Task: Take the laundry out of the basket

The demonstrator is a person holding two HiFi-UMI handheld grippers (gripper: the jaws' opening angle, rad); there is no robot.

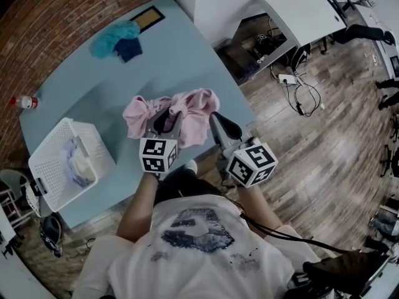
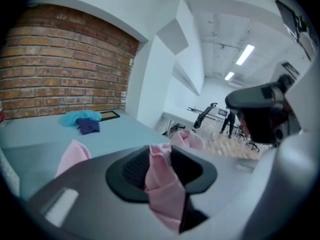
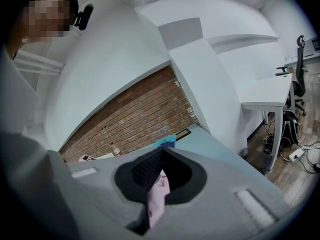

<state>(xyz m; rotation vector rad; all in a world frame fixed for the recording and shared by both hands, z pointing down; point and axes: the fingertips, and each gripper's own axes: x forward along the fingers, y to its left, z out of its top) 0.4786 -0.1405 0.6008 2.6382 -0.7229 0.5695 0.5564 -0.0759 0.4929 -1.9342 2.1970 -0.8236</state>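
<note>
The right gripper [image 3: 162, 159] is clamped on a fold of pink cloth [image 3: 157, 196]. Beyond it are the blue desk [image 3: 209, 142], a blue cloth heap [image 3: 166, 141], 1 bottle [image 3: 115, 149] and a brick wall [image 3: 135, 114].

A light blue table [image 1: 181, 61] stands against a curved brick wall [image 1: 56, 23]. At the table's far-left edge sits a small red-capped bottle [image 1: 24, 102]; on its far corner lies a dark-framed panel [image 1: 148, 18]. Right of the table, a white desk [image 1: 299, 5] stands over cables and a power strip [image 1: 287, 78] on wooden floor [image 1: 324, 154].
</note>
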